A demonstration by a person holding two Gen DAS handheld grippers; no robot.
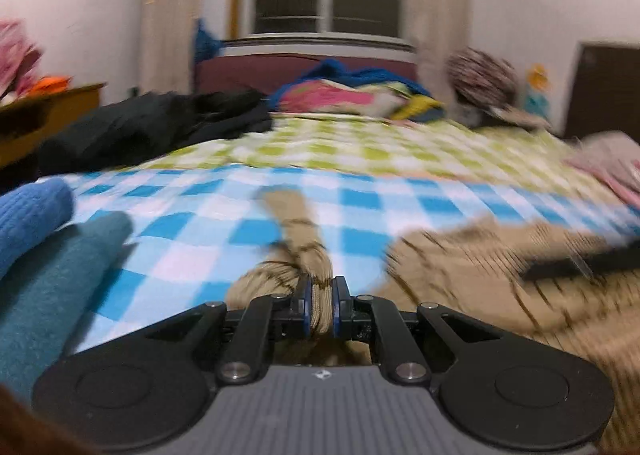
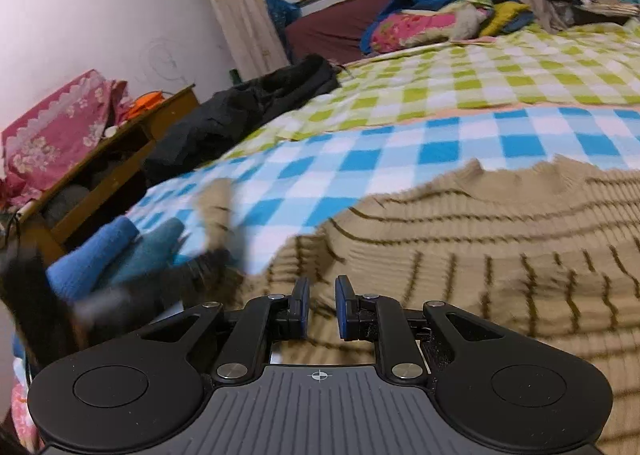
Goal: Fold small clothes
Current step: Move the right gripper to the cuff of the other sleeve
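Right now the left claw (image 1: 322, 305) is clenched on a bunched sleeve (image 1: 306, 243) of the tan striped sweater (image 2: 480, 255), its blue pads pressing the knit between them. The sleeve runs straight ahead from that claw across the blue-checked blanket (image 1: 192, 207) on the bed, its long axis roughly in line with the fingers. The sweater's body lies off to that claw's right, spread flat on the blanket, so the fold would likely carry the sleeve rightward and over the body.

The right claw (image 2: 322, 309) hovers low over the sweater's body with a narrow gap between its pads; I see no fabric pinched there, so I judge it nearly closed and empty. It sits nearer the body and the ragged far edge of the garment, while the left is the one placed for the sleeve.

Two rolled knits, one blue (image 1: 28, 215) and one teal (image 1: 60, 287), lie just left of the sleeve; a dark garment (image 2: 248, 107) lies farther up the bed, well apart
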